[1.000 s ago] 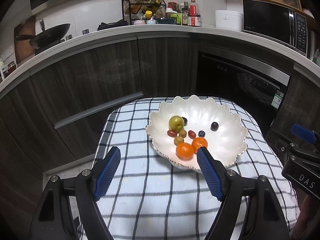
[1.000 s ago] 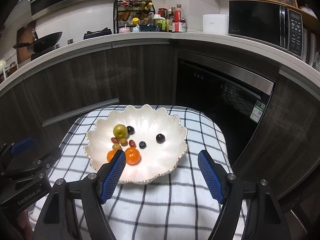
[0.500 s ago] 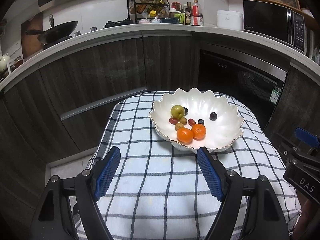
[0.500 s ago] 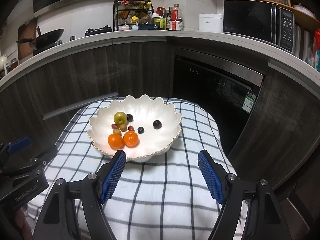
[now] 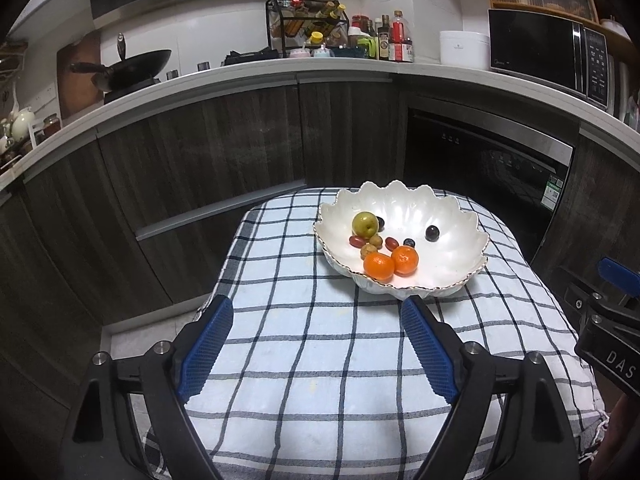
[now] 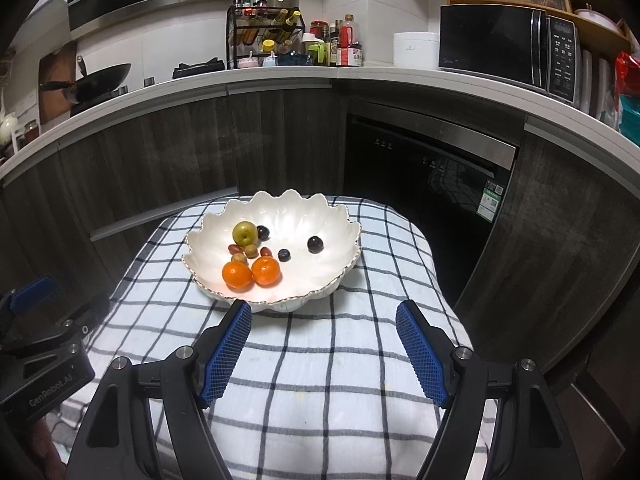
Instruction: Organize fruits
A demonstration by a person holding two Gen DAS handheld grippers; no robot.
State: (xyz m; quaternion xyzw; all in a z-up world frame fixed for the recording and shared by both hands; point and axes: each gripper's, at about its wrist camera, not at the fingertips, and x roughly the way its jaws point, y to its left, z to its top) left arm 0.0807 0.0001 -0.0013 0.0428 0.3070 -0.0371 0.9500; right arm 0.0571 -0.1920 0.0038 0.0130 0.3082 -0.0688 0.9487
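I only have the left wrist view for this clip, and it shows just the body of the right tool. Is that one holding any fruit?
Observer: No. The right tool is open and empty, with its blue pads wide apart.
Operator: Where is it relative to the bowl?
Observer: It is above the checked cloth, just short of the near rim of the scalloped white bowl, and it touches nothing.
Operator: Is there anything past the microwave that my view cuts off?
Observer: Yes. Something red that looks like a bag sits to the right of the microwave.
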